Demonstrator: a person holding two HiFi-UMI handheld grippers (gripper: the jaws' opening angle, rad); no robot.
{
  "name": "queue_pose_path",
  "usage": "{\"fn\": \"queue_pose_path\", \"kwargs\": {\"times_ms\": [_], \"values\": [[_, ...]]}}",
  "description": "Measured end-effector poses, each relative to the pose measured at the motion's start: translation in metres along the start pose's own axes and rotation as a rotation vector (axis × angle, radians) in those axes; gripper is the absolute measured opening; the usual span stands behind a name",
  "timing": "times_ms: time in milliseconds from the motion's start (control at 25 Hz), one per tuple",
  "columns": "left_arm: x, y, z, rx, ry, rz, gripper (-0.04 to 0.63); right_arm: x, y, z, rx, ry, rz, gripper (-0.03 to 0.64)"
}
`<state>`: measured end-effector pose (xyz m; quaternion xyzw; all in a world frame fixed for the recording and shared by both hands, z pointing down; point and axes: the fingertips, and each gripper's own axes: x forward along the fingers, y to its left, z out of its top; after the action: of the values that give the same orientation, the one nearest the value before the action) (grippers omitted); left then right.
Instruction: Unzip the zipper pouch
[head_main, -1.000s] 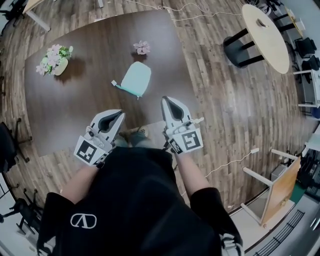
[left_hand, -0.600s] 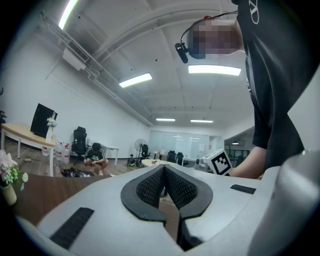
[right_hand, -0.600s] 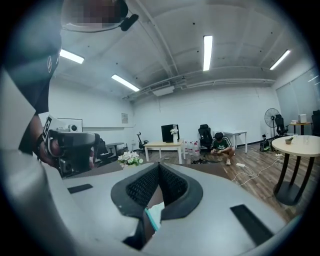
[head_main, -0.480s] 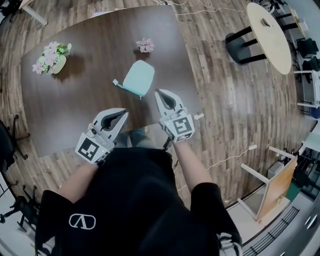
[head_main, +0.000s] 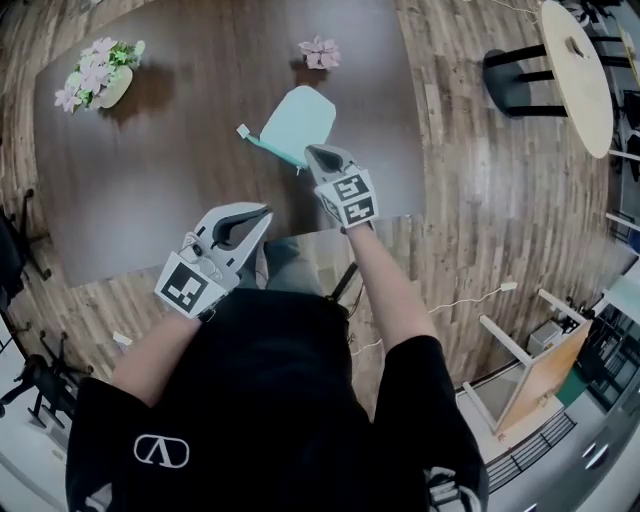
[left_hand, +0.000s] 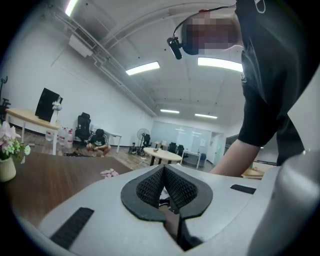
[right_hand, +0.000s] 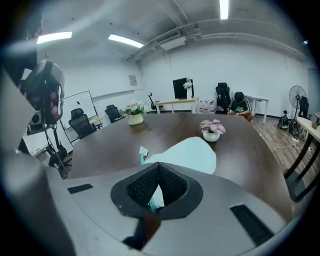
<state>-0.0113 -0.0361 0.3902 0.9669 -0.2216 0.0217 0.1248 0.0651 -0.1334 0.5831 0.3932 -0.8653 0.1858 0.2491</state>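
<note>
A light teal zipper pouch (head_main: 298, 124) lies flat on the dark brown table (head_main: 160, 180), with a small white tab (head_main: 242, 130) at its left end. My right gripper (head_main: 312, 152) hovers at the pouch's near edge, jaws shut and empty. In the right gripper view the pouch (right_hand: 187, 152) and its tab (right_hand: 143, 151) lie just beyond the closed tips of the right gripper (right_hand: 159, 165). My left gripper (head_main: 262, 212) is held over the table's near edge, left of the pouch and apart from it, shut on nothing. The left gripper (left_hand: 164, 167) points across the room.
A small pot of pink flowers (head_main: 320, 52) stands just behind the pouch. A vase of flowers (head_main: 95, 78) sits at the table's far left. A round light table (head_main: 575, 70) stands on the wooden floor to the right. A person sits at the far wall (right_hand: 242, 106).
My right gripper has moved forward from the table's near edge to the pouch's near edge. The left gripper has stayed by the near edge. Both remain shut.
</note>
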Motion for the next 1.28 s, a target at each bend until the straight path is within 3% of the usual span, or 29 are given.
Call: {"fn": "queue_pose_path", "kwargs": {"times_ms": [360, 640, 920, 1080, 1160, 1200, 1280], "values": [[0.015, 0.022, -0.05, 0.026, 0.08, -0.008, 0.003, 0.039, -0.009, -0.051, 0.001, 0.22, 0.024, -0.003], [0.028, 0.038, -0.116, 0.052, 0.252, 0.014, 0.003, 0.048, -0.006, -0.076, -0.024, 0.326, 0.04, -0.003], [0.049, 0.047, -0.181, 0.038, 0.403, 0.053, 0.003, 0.051, -0.007, -0.083, 0.01, 0.324, 0.047, -0.002], [0.062, 0.053, -0.217, -0.034, 0.514, 0.085, 0.009, 0.051, -0.007, -0.084, 0.008, 0.316, 0.061, -0.003], [0.072, 0.057, -0.233, -0.083, 0.574, 0.108, 0.251, 0.05, -0.008, -0.083, 0.011, 0.313, 0.062, -0.002], [0.076, 0.059, -0.239, -0.108, 0.597, 0.122, 0.318, 0.05, -0.008, -0.083, 0.013, 0.312, 0.062, -0.003], [0.084, 0.06, -0.25, -0.16, 0.64, 0.144, 0.351, 0.049, -0.008, -0.084, 0.01, 0.308, 0.059, -0.002]]}}
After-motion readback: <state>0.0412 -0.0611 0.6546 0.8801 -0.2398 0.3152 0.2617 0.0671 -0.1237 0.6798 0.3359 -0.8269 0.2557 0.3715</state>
